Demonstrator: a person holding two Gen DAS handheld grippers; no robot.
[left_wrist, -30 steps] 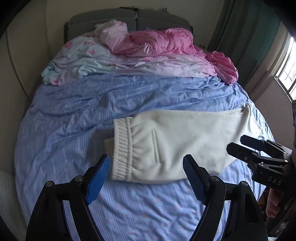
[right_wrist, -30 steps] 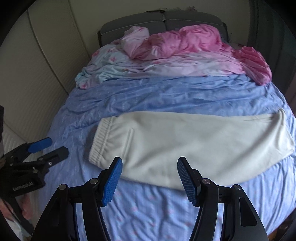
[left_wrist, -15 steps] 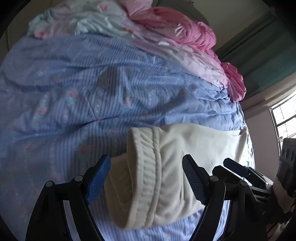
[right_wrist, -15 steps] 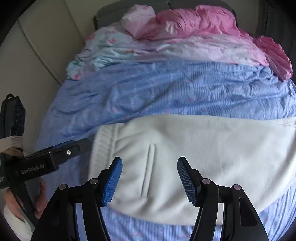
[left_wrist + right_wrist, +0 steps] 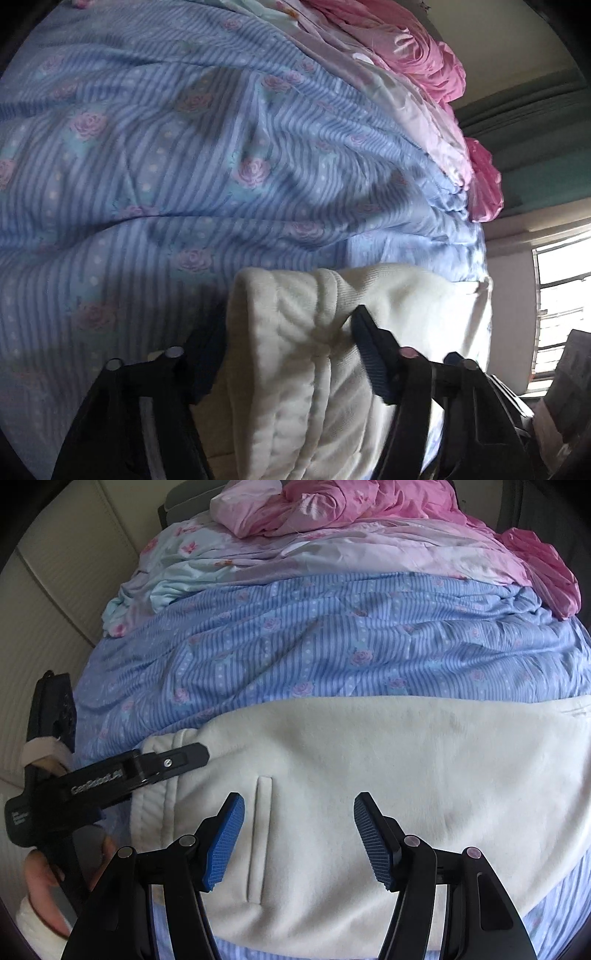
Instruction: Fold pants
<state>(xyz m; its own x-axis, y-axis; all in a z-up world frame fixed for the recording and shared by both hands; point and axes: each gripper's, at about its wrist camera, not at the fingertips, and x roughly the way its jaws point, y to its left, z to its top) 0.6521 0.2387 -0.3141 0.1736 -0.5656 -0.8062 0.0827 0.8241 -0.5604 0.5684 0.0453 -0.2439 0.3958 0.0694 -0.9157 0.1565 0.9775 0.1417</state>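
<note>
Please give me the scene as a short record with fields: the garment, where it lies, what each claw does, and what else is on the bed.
garment: cream pants, lying flat, waistband toward the left
surface: blue striped bedsheet with rose print
left claw: at the waistband, fingers on both sides of the fabric; full grip cannot be told
right claw: open, above the pants near the pocket slit
other bedding: pink blanket bunched at the head of the bed
room: window at the right

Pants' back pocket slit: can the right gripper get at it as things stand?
Probably yes. The right gripper hangs open over the pants; the pocket slit lies uncovered beside its left finger.
</note>
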